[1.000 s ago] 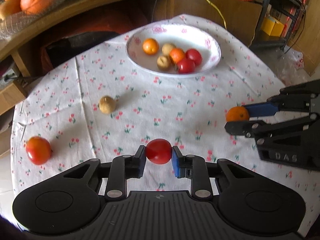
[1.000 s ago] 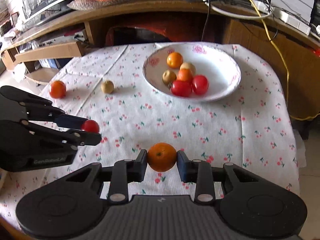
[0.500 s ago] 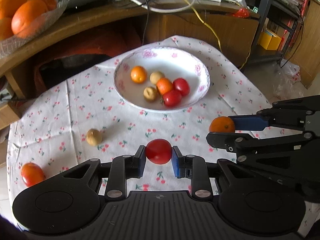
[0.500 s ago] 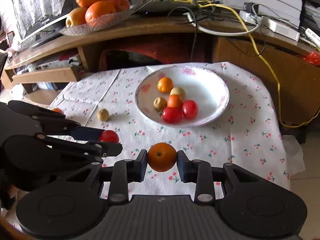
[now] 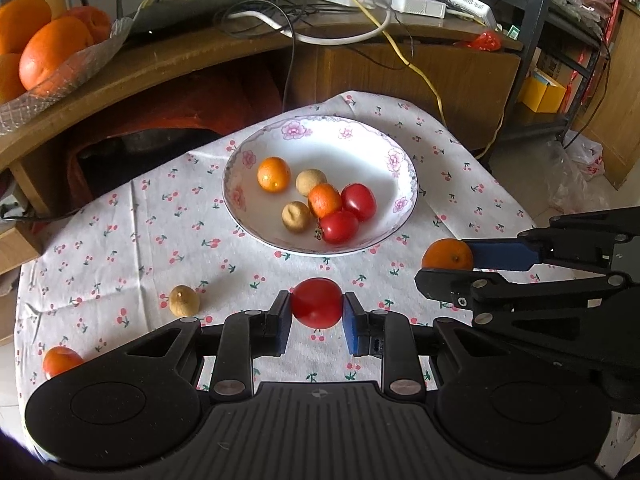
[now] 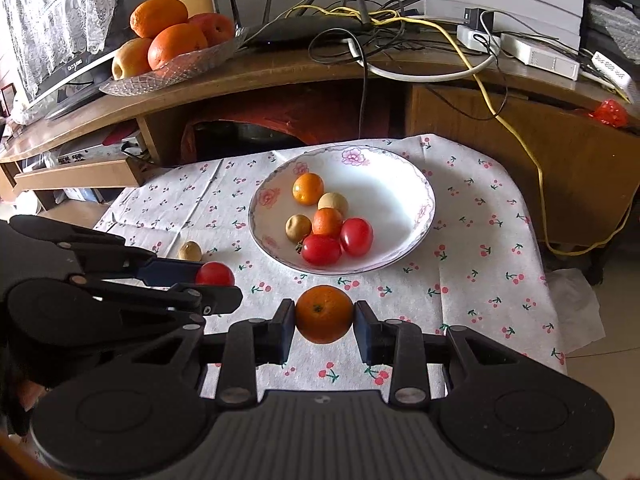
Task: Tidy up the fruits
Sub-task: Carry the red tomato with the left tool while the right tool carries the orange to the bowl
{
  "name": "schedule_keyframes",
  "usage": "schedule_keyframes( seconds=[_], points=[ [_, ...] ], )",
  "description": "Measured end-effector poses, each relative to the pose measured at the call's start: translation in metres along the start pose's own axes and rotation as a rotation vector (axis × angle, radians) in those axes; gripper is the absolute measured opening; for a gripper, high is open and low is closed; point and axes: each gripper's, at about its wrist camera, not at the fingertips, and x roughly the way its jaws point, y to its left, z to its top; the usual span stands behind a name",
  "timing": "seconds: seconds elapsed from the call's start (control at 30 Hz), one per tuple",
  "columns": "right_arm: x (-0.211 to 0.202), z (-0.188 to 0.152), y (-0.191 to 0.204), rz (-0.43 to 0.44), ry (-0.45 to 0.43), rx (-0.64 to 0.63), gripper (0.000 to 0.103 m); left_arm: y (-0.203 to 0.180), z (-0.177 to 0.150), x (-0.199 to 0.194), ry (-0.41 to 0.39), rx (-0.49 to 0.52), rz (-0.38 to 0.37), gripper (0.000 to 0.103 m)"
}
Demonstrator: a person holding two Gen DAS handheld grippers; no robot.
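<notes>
**Both fruits held short of the bowl, which lies dead ahead**

I have 2 fruits in hand. My left hand-held gripper is clenched on a red tomato, pinched side to side between its pads. My right hand-held gripper grips a small orange the same way. Both are carried above the worktop, over the cherry-print cloth, not resting on it.

The relation I care about is the bowl. From either wrist view it sits straight ahead along the fingers, beyond the held fruit and a little up the frame, with a strip of bare cloth between fruit and near rim. The bowl is round, so no axis matters. I only need to clear the near rim and let go over free space. It already holds 6 pieces bunched towards the near left, so the open room is on its far right side.

The 2 grippers stand side by side and near each other, left beside right. I judge them about equally far from the bowl, so neither has a clear lead. I would send them in 1 at a time to avoid a knock.

2 pieces are yet to be gathered: a brown fruit on the cloth left of my left gripper, and a reddish one at the near left edge.
</notes>
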Motion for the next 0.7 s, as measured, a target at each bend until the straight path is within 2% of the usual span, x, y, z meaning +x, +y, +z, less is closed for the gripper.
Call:
schedule_keyframes(
  seconds=[0.7],
  points=[
    [0.004, 0.015, -0.007, -0.025, -0.034, 0.039, 0.034, -0.002, 0.017, 0.002, -0.034, 0.005, 0.035, 0.033]
  ],
)
